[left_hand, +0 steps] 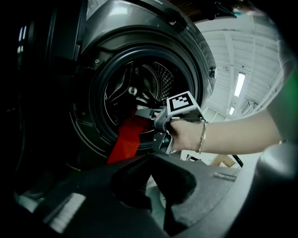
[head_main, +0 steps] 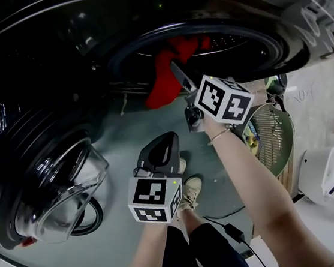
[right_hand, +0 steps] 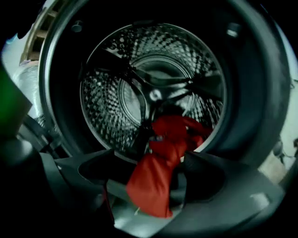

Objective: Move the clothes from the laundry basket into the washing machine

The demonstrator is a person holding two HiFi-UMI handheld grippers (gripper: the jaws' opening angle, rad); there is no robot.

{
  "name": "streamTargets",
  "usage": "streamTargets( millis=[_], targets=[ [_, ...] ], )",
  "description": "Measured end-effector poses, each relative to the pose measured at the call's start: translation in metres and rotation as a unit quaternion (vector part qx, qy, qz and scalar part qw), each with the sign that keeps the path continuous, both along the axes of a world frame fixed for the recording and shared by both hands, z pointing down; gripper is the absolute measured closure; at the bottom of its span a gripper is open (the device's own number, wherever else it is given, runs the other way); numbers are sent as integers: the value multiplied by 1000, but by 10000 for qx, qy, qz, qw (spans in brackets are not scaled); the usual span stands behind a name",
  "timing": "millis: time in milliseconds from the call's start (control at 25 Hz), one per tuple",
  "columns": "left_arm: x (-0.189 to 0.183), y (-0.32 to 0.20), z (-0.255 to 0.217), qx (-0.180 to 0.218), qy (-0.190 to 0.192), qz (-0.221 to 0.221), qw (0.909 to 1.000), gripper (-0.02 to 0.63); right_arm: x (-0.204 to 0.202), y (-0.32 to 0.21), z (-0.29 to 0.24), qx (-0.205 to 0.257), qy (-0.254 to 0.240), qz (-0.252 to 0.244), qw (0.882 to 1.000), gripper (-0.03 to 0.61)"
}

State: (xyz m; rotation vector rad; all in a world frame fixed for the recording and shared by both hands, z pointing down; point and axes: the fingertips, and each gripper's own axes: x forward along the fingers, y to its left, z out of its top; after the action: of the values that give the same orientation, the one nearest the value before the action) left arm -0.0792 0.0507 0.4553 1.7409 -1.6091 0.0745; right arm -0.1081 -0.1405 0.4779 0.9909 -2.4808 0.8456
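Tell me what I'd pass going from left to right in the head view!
door → left gripper → right gripper → basket → white device. The red cloth overlaps both grippers, so it is left out.

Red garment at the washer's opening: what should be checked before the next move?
1. The washing machine door is open: ok.
2. The red garment lies fully inside the drum: not ok; its tail hangs outside.
3. The right hand-held gripper is not clamping the cloth: ok; jaws apart, cloth hanging between them.
4. The left hand-held gripper is free: ok; shut, empty.
5. More clothes are waiting to be loaded: cannot tell.
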Motion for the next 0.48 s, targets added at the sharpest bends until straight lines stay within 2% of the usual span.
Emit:
streamTargets(
  millis=[160,320,480],
  targets=[
    [-5,2,6,-2,-6,-99,10000,506,16,43,52,-637,319,-91,9974,101],
    [-12,9,11,-19,-31,-188,9998,506,20,82,116,-1505,609,-331,9862,101],
    [-19,22,19,-44,-68,-263,9996,506,17,84,148,-2066,276,44,9780,129]
  ],
)
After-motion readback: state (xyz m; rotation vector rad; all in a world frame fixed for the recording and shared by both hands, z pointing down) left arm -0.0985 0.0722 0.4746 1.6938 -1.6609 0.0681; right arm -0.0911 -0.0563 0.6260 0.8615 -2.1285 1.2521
